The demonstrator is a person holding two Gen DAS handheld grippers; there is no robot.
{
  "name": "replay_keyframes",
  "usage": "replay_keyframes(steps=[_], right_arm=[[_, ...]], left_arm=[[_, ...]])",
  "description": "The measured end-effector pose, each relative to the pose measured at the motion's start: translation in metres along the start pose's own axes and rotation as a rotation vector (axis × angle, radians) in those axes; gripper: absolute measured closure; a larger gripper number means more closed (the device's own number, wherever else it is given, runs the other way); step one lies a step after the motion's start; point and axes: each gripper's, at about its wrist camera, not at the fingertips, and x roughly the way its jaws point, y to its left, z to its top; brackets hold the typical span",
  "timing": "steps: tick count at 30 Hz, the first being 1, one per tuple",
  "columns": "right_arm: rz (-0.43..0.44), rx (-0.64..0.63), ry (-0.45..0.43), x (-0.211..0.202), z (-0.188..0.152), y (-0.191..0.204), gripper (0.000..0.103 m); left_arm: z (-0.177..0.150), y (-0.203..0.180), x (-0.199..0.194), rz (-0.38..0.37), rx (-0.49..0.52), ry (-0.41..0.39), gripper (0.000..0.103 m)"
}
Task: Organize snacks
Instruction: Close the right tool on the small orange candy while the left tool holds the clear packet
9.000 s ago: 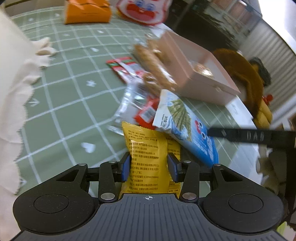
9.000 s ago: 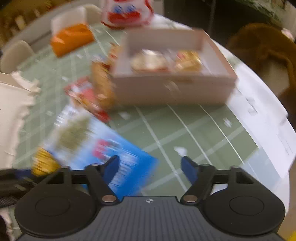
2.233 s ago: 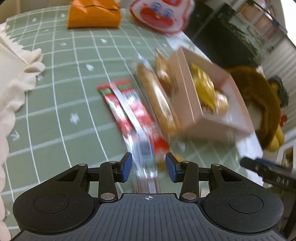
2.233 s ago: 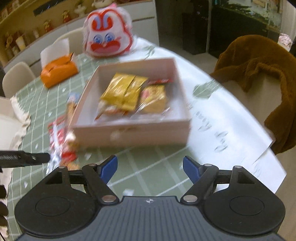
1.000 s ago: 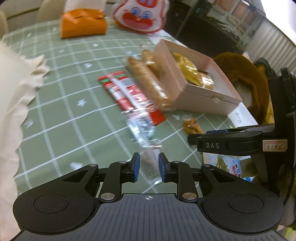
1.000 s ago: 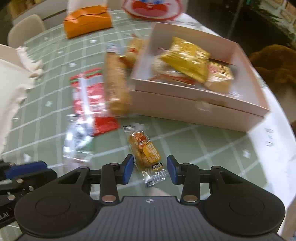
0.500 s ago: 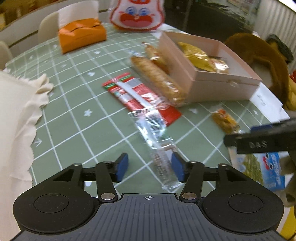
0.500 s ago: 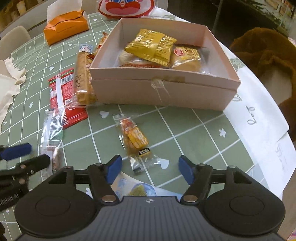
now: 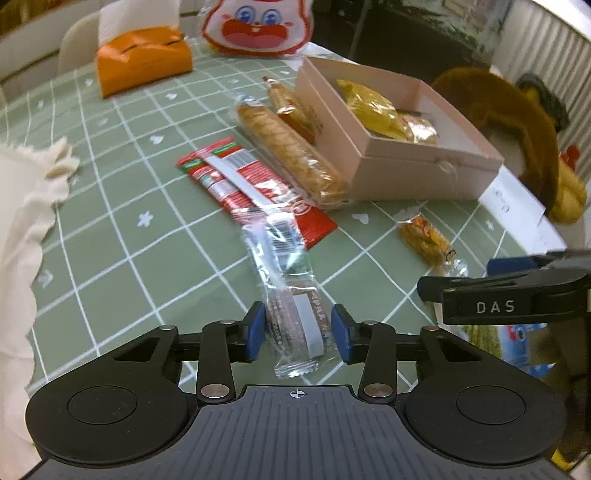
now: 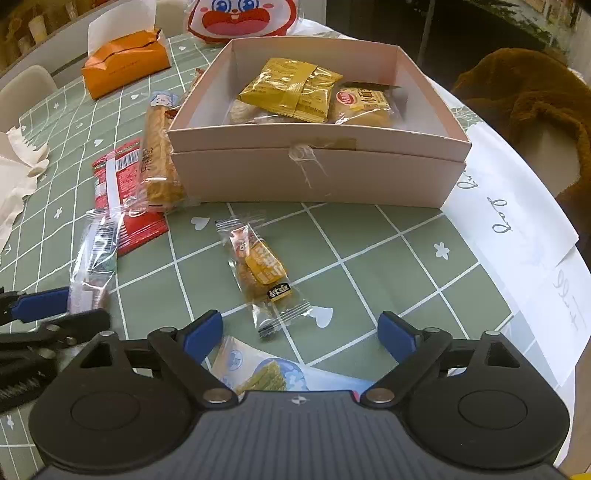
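**Snack sort: box part-filled, five packs on the cloth**

Pink box [image 10: 317, 177] sits open on the green checked tablecloth [image 10: 388, 266]. Inside: two yellow packets [image 10: 291, 90] overlapping at centre, one orange-labelled bun pack [image 10: 364, 103] on the right, one pale clear-wrapped item under the yellow ones (contents too hidden to name). Four things in the box.

Outside the box, count:
- 2 long bread sticks [image 9: 291, 155] lying side by side along the box's left wall, the nearer one touching it
- 1 red flat pack [image 9: 255, 192] beside them, partly under the bread wrapper
- 1 clear-wrapped bar [image 9: 291, 295], its far end overlapping the red pack
- 1 small orange snack sachet [image 10: 260, 271] in front of the box, apart from it
- 1 blue bag [image 10: 258, 373] at the near edge, mostly under the right gripper

Left gripper [image 9: 298, 328]: fingers parted, straddling the near end of the clear-wrapped bar, pads just beside the wrapper, contact unclear. Bar lies flat on the cloth.

Right gripper [image 10: 301, 332]: fingers spread wide, holding nothing, above the blue bag with the sachet just ahead.

Background: orange tissue box [image 10: 123, 64], cartoon-face bag [image 10: 242, 18], brown plush [image 10: 528, 96] off the table's right.
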Motion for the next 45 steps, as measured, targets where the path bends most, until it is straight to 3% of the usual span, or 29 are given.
replay_keyframes(steps=[3, 4, 5, 15, 20, 27, 33, 35, 38, 45], right_arm=[[-0.004, 0.008, 0.001, 0.001, 0.0, 0.0, 0.009], [-0.006, 0.01, 0.001, 0.0, 0.0, 0.0, 0.009], [-0.006, 0.012, 0.002, 0.0, -0.001, 0.0, 0.009], [0.018, -0.009, 0.005, -0.005, -0.006, -0.002, 0.009], [0.046, -0.05, -0.04, -0.015, 0.004, 0.0, 0.009], [0.04, -0.016, -0.066, -0.022, 0.017, -0.005, 0.009], [0.043, -0.015, -0.045, -0.015, 0.013, -0.007, 0.009], [0.045, -0.014, -0.039, -0.013, 0.012, -0.007, 0.009], [0.046, -0.017, -0.041, -0.011, 0.012, -0.006, 0.009], [0.053, -0.065, -0.009, 0.005, 0.023, 0.008, 0.012]], left_arm=[[-0.008, 0.014, -0.006, -0.048, -0.045, -0.006, 0.063], [-0.01, 0.018, -0.008, -0.058, -0.056, -0.009, 0.072], [-0.012, 0.022, -0.01, -0.072, -0.069, -0.01, 0.073], [-0.013, 0.029, -0.015, -0.095, -0.107, -0.003, 0.074], [-0.008, 0.021, -0.029, -0.109, -0.09, -0.052, 0.074], [-0.009, -0.007, -0.015, -0.007, 0.062, -0.025, 0.073], [-0.007, -0.016, -0.012, 0.04, 0.11, -0.021, 0.073], [-0.007, -0.017, -0.011, 0.079, 0.126, -0.021, 0.068], [-0.006, -0.01, -0.009, 0.112, 0.103, -0.016, 0.053], [-0.008, 0.003, -0.01, 0.075, 0.04, -0.01, 0.051]])
